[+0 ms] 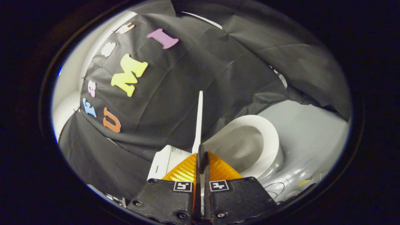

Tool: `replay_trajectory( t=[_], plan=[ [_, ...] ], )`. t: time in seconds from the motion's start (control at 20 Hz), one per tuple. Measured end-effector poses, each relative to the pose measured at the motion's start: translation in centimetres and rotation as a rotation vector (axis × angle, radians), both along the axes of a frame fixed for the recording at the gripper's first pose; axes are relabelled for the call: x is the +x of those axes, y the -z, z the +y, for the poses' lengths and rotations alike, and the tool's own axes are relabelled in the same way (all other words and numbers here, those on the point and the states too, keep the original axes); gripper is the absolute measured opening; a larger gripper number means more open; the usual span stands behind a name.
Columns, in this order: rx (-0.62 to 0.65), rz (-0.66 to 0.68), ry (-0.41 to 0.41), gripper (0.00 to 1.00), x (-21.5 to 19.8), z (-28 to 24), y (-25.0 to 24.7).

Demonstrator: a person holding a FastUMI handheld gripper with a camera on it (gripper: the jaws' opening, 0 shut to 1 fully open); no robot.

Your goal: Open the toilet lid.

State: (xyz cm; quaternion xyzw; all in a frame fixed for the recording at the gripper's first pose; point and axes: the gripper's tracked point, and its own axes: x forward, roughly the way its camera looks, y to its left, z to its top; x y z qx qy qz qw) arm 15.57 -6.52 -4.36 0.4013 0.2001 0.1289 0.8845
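The toilet lid (199,120) shows edge-on only — its faces can't be seen. The gripper (201,157) hides the lid's lower end, and the tank (165,161) at 9 o'clock is partly covered.

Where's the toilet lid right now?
In the gripper view the toilet lid stands raised edge-on, pinched between the fingers of the hand-held gripper, with the open toilet bowl beside it and the tank on its other side.
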Motion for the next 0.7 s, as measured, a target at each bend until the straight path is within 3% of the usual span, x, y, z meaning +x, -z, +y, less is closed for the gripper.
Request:
replay_trajectory(
  t=[0.7],
  plan=[
    [-0.111,-0.052,0.001,0.08,-0.5,3.7,-3.5]
  ],
)
